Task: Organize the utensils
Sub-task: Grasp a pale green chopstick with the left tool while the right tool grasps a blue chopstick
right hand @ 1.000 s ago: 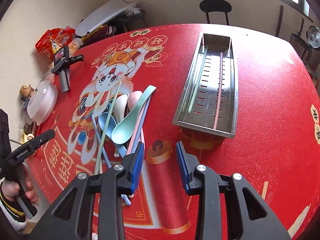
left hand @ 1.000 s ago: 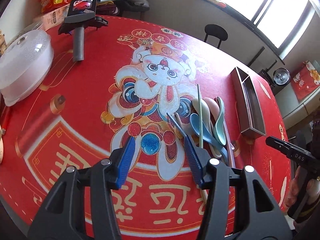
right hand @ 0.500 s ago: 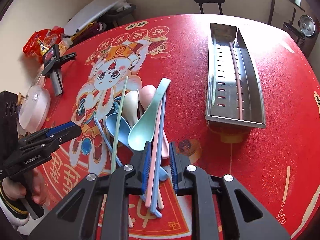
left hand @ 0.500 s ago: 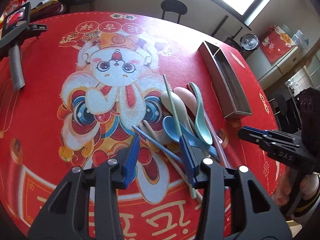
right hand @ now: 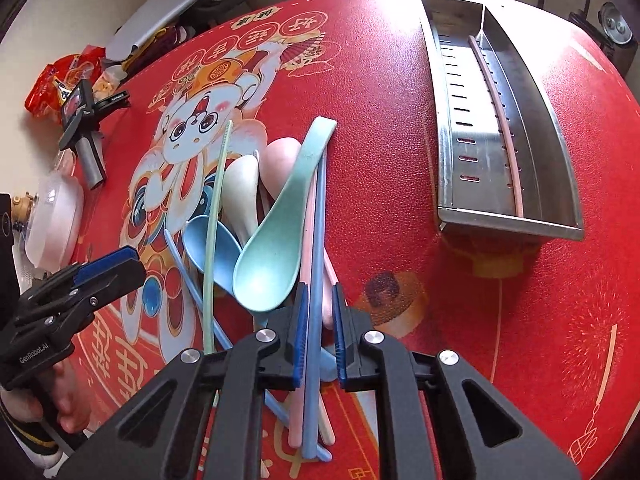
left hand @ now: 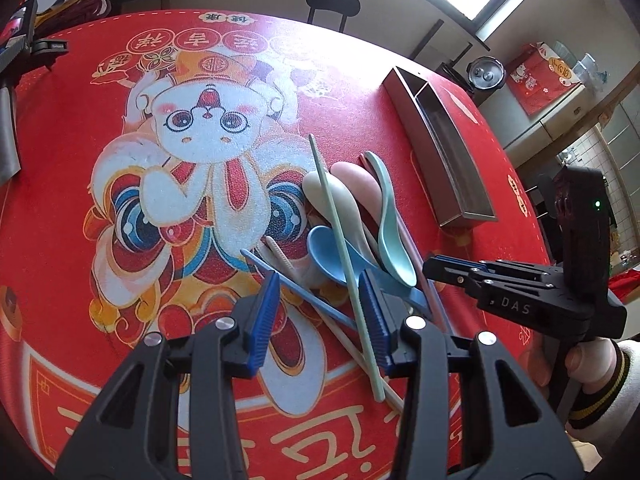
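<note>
Right tongs (right hand: 318,322) straddle a blue chopstick (right hand: 316,240) and a pink chopstick (right hand: 306,240) in the utensil pile near the middle of the red worktop (right hand: 400,120), jaws narrowed around the sticks but not visibly clamped. Left tongs (left hand: 316,314) hang released over the pile's other side, a pale green chopstick (left hand: 340,232) running between the pads. Teal (right hand: 276,256), blue (right hand: 212,248), cream (right hand: 242,196) and pink spoons (right hand: 280,164) lie tangled with the sticks. The steel tray (right hand: 508,216), toward the worktop's far right edge, already holds one pink chopstick (right hand: 496,112). The sticks look light, stiff and smooth, likely to pivot or slip; a hold near mid-length, clear of the teal spoon resting against them, seems safest.
</note>
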The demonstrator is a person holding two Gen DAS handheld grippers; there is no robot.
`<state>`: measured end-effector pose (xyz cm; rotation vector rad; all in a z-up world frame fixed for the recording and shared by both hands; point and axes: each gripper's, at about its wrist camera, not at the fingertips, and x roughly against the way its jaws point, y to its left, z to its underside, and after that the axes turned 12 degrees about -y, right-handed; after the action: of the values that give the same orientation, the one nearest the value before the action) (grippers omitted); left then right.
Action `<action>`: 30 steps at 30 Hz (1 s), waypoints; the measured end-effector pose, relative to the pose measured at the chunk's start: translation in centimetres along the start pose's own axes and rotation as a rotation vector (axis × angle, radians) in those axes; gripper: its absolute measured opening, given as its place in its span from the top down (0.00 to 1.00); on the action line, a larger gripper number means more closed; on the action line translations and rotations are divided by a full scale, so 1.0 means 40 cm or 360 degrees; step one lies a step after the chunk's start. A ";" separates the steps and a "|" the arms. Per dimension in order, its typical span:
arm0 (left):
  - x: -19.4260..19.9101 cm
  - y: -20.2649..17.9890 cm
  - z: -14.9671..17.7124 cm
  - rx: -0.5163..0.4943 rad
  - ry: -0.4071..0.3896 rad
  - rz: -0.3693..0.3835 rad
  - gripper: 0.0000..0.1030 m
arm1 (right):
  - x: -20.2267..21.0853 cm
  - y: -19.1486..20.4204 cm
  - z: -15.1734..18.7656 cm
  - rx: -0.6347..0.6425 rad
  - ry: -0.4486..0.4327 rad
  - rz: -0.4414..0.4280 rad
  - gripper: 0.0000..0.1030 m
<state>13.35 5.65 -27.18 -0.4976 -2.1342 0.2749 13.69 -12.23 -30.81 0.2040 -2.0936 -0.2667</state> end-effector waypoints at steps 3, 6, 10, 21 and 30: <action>-0.003 -0.004 0.012 0.0017 0.0016 0.0003 0.59 | 0.001 -0.014 0.002 -0.0027 0.0038 -0.0004 0.89; -0.007 -0.011 0.024 0.0023 0.0031 -0.0010 0.59 | 0.011 -0.024 0.016 -0.0030 0.0076 -0.0045 0.89; -0.012 -0.019 0.035 0.0040 0.0042 -0.0061 0.59 | 0.004 -0.017 0.025 0.0034 0.0113 -0.0075 0.89; -0.038 -0.049 0.071 0.0143 0.0090 -0.0126 0.67 | -0.017 -0.053 0.015 0.0050 0.0145 -0.0105 0.94; -0.096 -0.070 0.089 0.0154 0.0149 -0.0177 0.67 | 0.053 -0.098 0.016 0.0013 0.0020 -0.0071 0.94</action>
<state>11.71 1.38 -30.97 -0.3285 -2.0386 0.2849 12.23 -16.46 -30.45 0.2570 -2.0800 -0.2829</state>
